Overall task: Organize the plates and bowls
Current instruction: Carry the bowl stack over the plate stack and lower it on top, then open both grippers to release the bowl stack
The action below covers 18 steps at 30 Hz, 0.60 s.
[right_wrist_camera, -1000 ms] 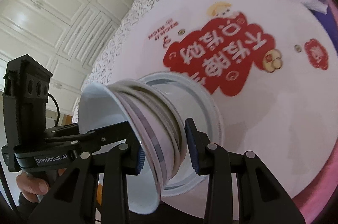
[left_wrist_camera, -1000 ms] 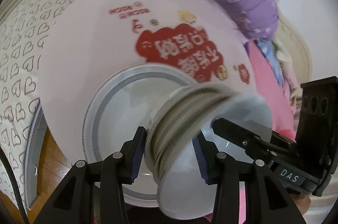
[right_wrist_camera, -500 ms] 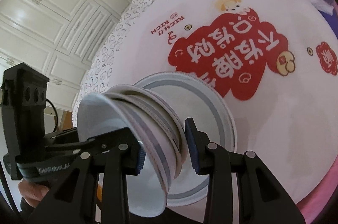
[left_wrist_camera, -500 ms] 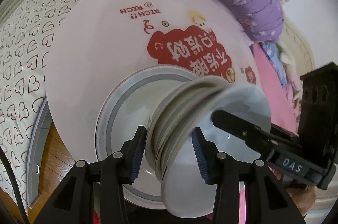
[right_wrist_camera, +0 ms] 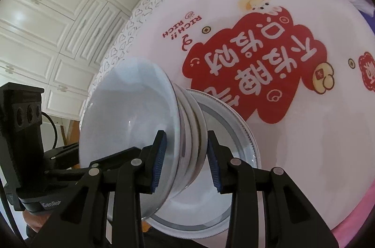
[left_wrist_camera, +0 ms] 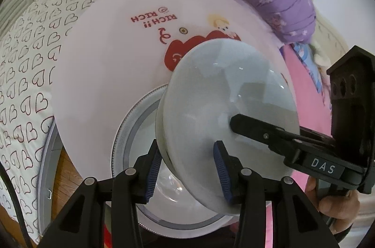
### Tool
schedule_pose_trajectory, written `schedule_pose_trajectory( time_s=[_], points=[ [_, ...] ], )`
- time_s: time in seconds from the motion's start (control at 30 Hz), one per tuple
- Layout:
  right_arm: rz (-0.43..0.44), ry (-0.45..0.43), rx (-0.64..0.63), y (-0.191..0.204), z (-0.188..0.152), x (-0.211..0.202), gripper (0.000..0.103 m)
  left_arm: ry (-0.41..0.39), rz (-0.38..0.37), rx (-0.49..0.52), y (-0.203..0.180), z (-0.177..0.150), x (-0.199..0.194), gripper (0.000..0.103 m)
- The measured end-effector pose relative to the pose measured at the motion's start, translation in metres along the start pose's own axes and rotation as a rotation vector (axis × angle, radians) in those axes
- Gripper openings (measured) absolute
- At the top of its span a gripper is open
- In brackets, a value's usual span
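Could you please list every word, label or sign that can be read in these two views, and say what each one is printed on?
"RICH!! RICH", upside down in red, on the round white board.
"DAS", white letters on the right gripper body.
"GenRob", cut off by an arm, on the left gripper body.
White Chinese characters on the board's red cloud, upside down; I cannot read them reliably.
Red seal at the board's right edge: cropped, unreadable.

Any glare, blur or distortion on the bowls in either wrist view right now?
Left wrist view: sharp; small bright glints and a window-like reflection on the top bowl; fisheye bends the heart-print bedding at the edge. Right wrist view: also sharp, a few glints inside the bowl stack, soft even daylight, no hard shadows; the cabinet doors curve with lens distortion.
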State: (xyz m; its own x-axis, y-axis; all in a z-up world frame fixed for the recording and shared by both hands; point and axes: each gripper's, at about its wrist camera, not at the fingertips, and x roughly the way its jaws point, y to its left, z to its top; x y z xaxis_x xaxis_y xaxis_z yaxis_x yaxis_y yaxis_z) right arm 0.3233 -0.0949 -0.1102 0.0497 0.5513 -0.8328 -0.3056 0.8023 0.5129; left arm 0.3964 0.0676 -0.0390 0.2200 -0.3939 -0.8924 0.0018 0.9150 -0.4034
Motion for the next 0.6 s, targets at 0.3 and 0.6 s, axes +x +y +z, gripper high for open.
schedule_pose_trajectory(
  time_s=[0.3,0.6],
  points=[
    [0.017,0.012,0.01,0.001,-0.004,0.004,0.035,0.006,-0.03,-0.049,0.007,-0.008,-0.003,0.041],
    [0.026,0.016,-0.004,-0.001,-0.013,0.001,0.036,0.022,-0.057,-0.056,0.008,-0.014,-0.007,0.045]
  ],
)
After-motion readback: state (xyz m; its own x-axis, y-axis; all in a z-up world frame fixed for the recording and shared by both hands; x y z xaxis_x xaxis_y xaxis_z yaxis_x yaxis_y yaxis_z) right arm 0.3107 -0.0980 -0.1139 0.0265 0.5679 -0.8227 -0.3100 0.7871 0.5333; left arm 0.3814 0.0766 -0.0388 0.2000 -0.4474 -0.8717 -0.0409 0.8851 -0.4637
